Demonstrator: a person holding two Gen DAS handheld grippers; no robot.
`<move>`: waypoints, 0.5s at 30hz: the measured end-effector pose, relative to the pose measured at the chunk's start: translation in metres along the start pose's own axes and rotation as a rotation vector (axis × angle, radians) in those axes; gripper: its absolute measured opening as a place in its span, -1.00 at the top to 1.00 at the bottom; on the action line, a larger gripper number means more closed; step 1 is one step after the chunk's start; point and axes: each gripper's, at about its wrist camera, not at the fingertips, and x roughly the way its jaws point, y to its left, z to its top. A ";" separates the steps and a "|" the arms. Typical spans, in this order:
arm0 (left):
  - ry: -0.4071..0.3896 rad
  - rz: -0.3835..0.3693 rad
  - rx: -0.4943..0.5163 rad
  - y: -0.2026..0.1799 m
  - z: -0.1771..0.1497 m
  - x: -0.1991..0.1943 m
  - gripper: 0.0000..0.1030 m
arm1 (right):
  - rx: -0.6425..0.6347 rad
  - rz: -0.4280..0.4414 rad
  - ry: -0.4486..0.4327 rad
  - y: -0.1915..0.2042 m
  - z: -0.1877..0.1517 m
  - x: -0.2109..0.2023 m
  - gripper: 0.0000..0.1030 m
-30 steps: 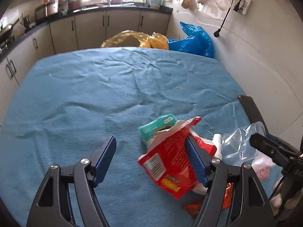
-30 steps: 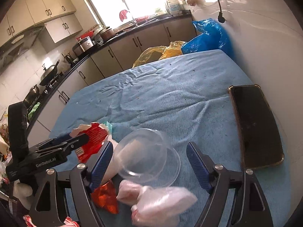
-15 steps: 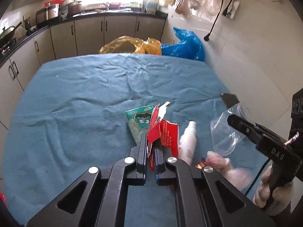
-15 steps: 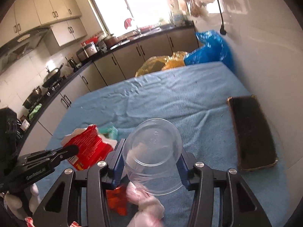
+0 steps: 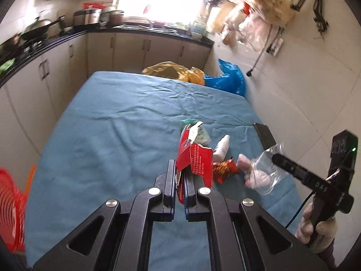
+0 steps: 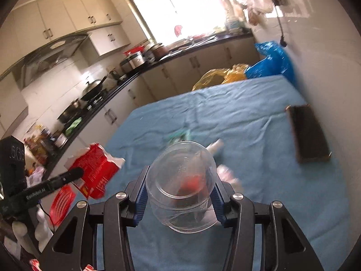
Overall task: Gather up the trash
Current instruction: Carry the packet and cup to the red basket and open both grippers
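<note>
Left gripper (image 5: 179, 187) angled downward, jaws clamped on torn red cardboard packet (image 5: 195, 158); right gripper (image 6: 178, 199) likewise angled, jaws clamped on clear plastic cup (image 6: 181, 180).

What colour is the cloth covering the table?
Blue; the wrinkled table cloth shows best in the left wrist view.

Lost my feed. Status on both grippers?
Left gripper shut on red wrapper. Right gripper shut on clear cup. More litter on blue cloth. Nothing blocking.
</note>
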 end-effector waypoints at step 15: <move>-0.160 0.196 -0.262 0.096 -0.083 -0.113 0.90 | -0.107 0.118 0.105 0.082 -0.047 0.033 -0.03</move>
